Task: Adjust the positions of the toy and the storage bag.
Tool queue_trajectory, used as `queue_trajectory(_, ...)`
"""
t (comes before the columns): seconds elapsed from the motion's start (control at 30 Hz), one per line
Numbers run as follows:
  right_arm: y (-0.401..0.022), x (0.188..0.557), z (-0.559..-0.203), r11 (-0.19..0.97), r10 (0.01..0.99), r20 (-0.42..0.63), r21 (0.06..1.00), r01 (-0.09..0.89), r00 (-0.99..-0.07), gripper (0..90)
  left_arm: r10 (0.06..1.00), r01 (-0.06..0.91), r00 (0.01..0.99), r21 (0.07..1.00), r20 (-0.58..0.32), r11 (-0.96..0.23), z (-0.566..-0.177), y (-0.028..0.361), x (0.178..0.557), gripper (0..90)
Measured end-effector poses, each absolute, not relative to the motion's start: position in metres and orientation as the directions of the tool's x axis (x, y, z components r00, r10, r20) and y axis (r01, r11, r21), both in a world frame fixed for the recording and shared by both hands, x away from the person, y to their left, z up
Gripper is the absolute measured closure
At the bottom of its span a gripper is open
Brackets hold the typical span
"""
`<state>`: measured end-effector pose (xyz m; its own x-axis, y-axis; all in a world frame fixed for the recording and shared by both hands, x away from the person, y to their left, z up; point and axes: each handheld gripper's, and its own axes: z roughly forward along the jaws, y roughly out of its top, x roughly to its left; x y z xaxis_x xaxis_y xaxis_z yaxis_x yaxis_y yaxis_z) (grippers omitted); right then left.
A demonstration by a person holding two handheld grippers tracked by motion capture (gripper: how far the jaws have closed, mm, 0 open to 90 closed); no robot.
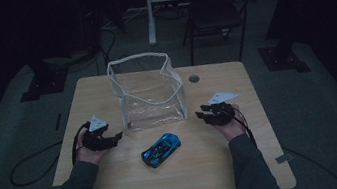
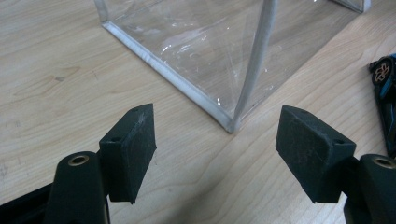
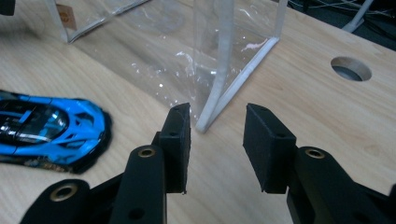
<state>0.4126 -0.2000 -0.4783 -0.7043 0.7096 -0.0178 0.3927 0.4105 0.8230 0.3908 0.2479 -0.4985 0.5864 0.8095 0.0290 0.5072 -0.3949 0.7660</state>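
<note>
A clear plastic bag (image 1: 149, 95) with white trim stands open-topped on the wooden table (image 1: 118, 178). A blue toy car (image 1: 161, 149) lies in front of it. My left gripper (image 1: 117, 136) hovers left of the bag, open, its jaws wide apart and pointing at the bag's near corner (image 2: 229, 125); nothing is between them. My right gripper (image 1: 200, 112) sits at the bag's right side, open with a narrower gap, nothing between the pads, aimed at the bag's corner edge (image 3: 205, 122). The car (image 3: 49, 128) lies to the left in the right gripper view, and its tail (image 2: 385, 88) shows at the right edge of the left gripper view.
A round cable hole (image 1: 194, 78) is set in the table behind the right gripper (image 3: 351, 68). A folding chair (image 1: 214, 9) and stand legs are on the floor beyond the table. Cables trail from both grippers over the table's near edge.
</note>
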Motion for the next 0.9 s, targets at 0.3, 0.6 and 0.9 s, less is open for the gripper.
queue_trajectory(0.3, -0.190, 0.432, -0.471, 0.417, 0.698, -0.032, 0.830, 0.371, -0.715, 64.1, 0.802, 0.492, 0.598, 0.781, 0.018, -0.384, -0.493, 0.243, 0.396, 34.3)
queue_trajectory(0.6, -0.181, 0.445, -0.469, 0.411, 0.699, -0.029, 0.835, 0.367, -0.715, 65.4, 0.794, 0.474, 0.608, 0.790, 0.027, -0.389, -0.487, 0.235, 0.403, 39.4)
queue_trajectory(0.9, -0.174, 0.460, -0.470, 0.395, 0.696, -0.010, 0.841, 0.370, -0.718, 66.9, 0.790, 0.474, 0.612, 0.791, 0.020, -0.387, -0.485, 0.230, 0.408, 47.2)
